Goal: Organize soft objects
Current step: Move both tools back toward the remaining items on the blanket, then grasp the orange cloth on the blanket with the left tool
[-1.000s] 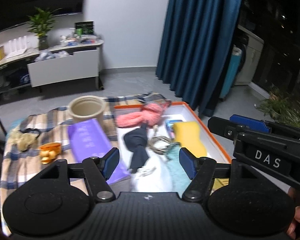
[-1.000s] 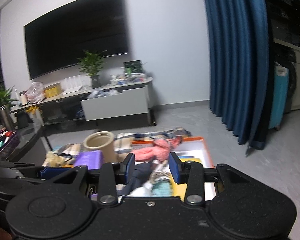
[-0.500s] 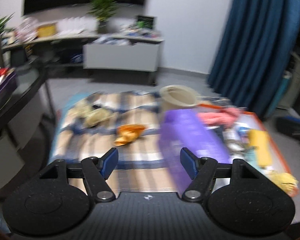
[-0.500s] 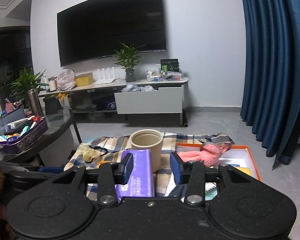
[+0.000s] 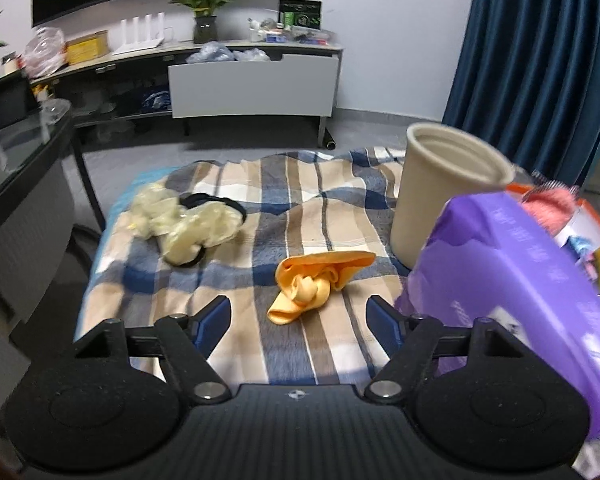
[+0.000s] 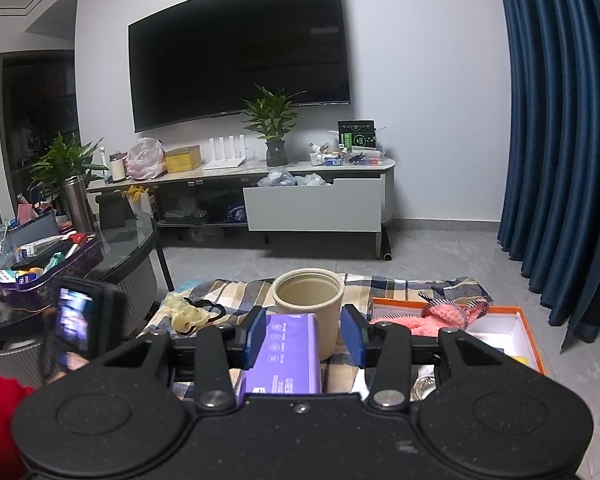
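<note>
- A living room with a dark television on the wall and a blue curtain; the work surface is a low table under a checked cloth [image 5: 300, 208], and that loose cloth is the first hazard, since a jaw dragged across it would bunch it and shift everything lying on it.
- The left gripper [image 5: 299, 318] has its jaws wide apart and holds nothing. The orange cloth [image 5: 318, 280] lies knotted just ahead of the gap, a little toward the right jaw. Closing from here would likely pinch only a trailing corner, or the checked cloth beneath.
- The purple packet [image 5: 512, 280] sits right beside the left gripper's right jaw, seemingly touching it. A careless advance could shove the packet or snag its wrapper.
- The beige cup [image 5: 444, 192] stands upright ahead and to the right of the left jaws, near the orange cloth. A swing toward the box could knock it over.
- The pale yellow bundle [image 5: 184, 226], with a black band [image 5: 216, 202] tangled in it, lies ahead and left of the jaws. Lifting one would probably drag the other along.
- The right gripper [image 6: 305, 334] also has its jaws apart and empty, with the packet and cup framed between them, beyond the tips.
- The orange-rimmed box [image 6: 530, 334], right of those jaws, already holds a pink fluffy thing [image 6: 428, 320]; a high drop could miss it.
</note>
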Action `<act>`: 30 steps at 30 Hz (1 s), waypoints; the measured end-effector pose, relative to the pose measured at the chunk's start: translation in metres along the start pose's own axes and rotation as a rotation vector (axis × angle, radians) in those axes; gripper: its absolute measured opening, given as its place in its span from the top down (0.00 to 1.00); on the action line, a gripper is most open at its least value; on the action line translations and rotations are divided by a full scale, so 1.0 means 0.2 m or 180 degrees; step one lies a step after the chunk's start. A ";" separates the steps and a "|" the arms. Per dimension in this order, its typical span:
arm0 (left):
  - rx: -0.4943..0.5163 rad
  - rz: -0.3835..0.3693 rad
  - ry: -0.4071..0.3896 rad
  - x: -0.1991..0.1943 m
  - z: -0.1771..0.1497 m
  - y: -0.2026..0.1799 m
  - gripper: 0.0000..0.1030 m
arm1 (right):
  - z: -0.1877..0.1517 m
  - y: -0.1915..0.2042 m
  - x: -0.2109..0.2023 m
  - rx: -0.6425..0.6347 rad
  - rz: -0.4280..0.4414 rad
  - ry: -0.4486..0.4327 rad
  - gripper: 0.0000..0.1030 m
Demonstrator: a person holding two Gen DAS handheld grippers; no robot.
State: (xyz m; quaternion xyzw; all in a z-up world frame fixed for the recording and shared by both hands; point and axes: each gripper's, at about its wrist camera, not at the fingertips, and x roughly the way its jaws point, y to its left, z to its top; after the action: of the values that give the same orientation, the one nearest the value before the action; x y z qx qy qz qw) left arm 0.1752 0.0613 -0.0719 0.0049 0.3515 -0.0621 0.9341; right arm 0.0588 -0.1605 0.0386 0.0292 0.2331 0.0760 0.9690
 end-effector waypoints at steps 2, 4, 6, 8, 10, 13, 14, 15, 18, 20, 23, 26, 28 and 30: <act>0.0041 0.0025 0.0003 0.06 0.00 -0.01 0.26 | 0.01 0.01 0.02 -0.0020 0.0026 -0.0003 0.49; 0.0051 0.0069 -0.0011 0.10 0.00 -0.01 0.26 | 0.01 0.02 0.05 -0.0039 0.0057 -0.0009 0.49; 0.0095 0.0072 -0.0019 0.13 0.00 -0.02 0.29 | 0.02 0.03 0.07 -0.0061 0.0076 -0.0006 0.49; 0.0127 0.0093 -0.0017 0.16 0.01 -0.02 0.40 | 0.02 0.04 0.10 -0.0074 0.0100 0.0011 0.49; 0.0134 0.0100 -0.0050 0.17 0.01 -0.02 0.51 | 0.03 0.06 0.11 -0.0088 0.0119 0.0021 0.49; 0.0017 0.0019 -0.0074 0.15 0.02 0.00 0.72 | 0.03 0.11 0.14 -0.0133 0.0140 0.0042 0.49; -0.0016 -0.0004 -0.0100 0.12 0.02 0.01 0.73 | 0.03 0.13 0.14 -0.0147 0.0155 0.0048 0.49; -0.0036 -0.0012 -0.0134 0.10 0.02 0.01 0.73 | 0.04 0.15 0.15 -0.0163 0.0169 0.0056 0.49; -0.0126 -0.0022 -0.0203 -0.03 0.01 0.05 0.73 | 0.04 0.21 0.19 -0.0194 0.0218 0.0098 0.49; -0.0143 0.0008 -0.0263 -0.15 0.00 0.09 0.73 | 0.04 0.26 0.23 -0.0186 0.0268 0.0139 0.47; -0.0218 0.0128 -0.0286 -0.28 -0.02 0.19 0.73 | 0.03 0.36 0.34 -0.0152 0.0387 0.0261 0.44; -0.0350 0.0287 -0.0241 -0.35 -0.02 0.32 0.73 | 0.02 0.46 0.47 -0.0117 0.0493 0.0374 0.37; -0.0423 0.0404 -0.0243 -0.39 -0.02 0.40 0.73 | 0.00 0.54 0.56 -0.0118 0.0534 0.0437 0.35; -0.0471 0.0481 -0.0229 -0.40 -0.01 0.46 0.73 | -0.01 0.61 0.66 -0.0139 0.0581 0.0492 0.31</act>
State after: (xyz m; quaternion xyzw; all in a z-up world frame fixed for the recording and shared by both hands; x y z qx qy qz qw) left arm 0.1264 0.1608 -0.0240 -0.0398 0.3201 0.0346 0.9459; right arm 0.1574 -0.0194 -0.0118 0.0233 0.3017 0.1711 0.9376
